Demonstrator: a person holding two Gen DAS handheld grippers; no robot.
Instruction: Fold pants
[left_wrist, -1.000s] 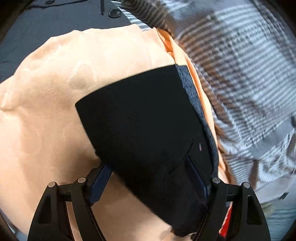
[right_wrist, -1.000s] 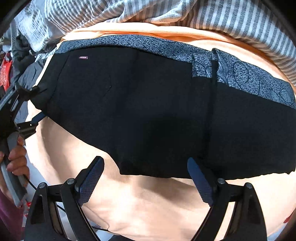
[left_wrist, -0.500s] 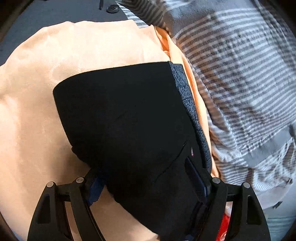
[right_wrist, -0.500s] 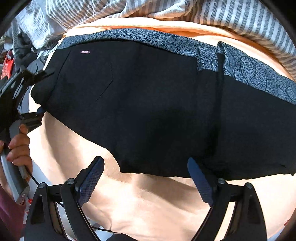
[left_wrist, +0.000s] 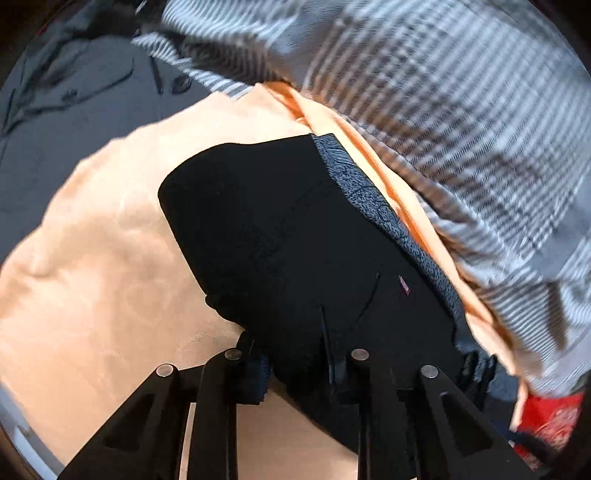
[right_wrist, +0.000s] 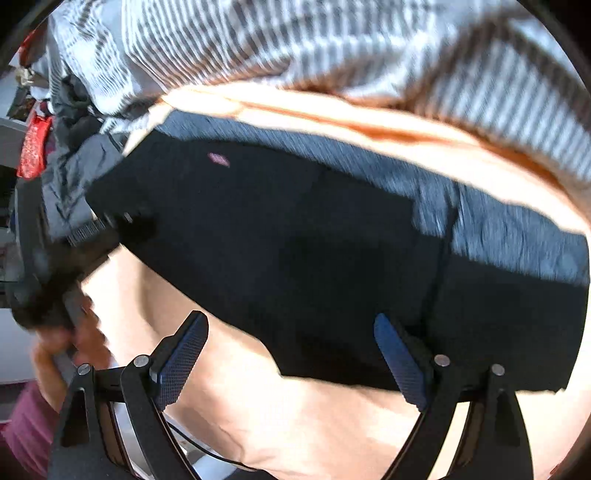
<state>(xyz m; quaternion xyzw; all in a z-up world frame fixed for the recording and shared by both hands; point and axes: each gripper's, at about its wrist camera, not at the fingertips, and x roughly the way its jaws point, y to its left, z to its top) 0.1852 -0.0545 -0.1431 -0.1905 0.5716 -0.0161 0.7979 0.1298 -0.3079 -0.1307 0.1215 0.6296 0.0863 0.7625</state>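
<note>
Pants are lying spread on the peach cloth, their long axis running left to right across the right claw's view with the grey patterned waistband along the far edge, next to the striped fabric. The left claw is pinching the left end of the garment, so that hand is looking like the one to carry the fold over. The right claw is hovering spread wide at the near hem, gripping nothing.
</note>
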